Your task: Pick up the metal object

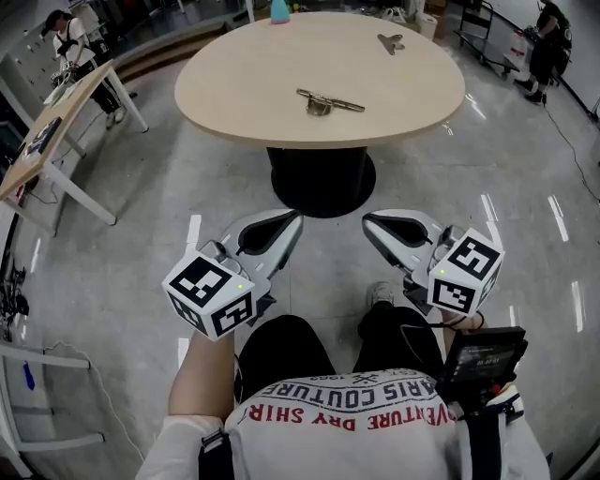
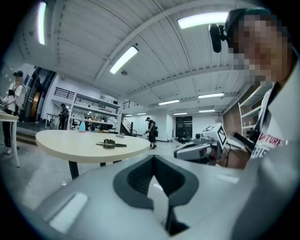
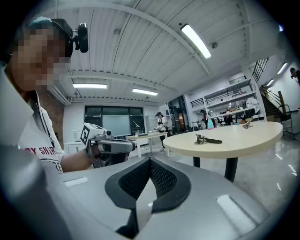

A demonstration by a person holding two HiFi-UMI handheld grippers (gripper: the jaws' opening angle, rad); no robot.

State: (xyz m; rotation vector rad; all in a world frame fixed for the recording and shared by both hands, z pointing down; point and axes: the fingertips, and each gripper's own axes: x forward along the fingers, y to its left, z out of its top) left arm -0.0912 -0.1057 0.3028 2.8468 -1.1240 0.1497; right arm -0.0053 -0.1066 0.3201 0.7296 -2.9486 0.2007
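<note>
The metal object (image 1: 328,100), a long silvery piece with a bulky middle, lies near the middle of the round beige table (image 1: 234,94). It also shows in the left gripper view as the metal object (image 2: 110,144) and in the right gripper view as the metal object (image 3: 206,139). My left gripper (image 1: 281,225) and right gripper (image 1: 380,227) hang side by side low over the floor, in front of my knees and well short of the table. Both are shut with nothing between the jaws, as the left gripper (image 2: 153,157) and right gripper (image 3: 150,159) views show.
A smaller metal clip (image 1: 391,41) and a blue bottle (image 1: 280,11) sit at the table's far edge. The table stands on a black pedestal (image 1: 322,178). A long desk (image 1: 56,122) with a person beside it is at the left, and another person (image 1: 544,47) stands at the far right.
</note>
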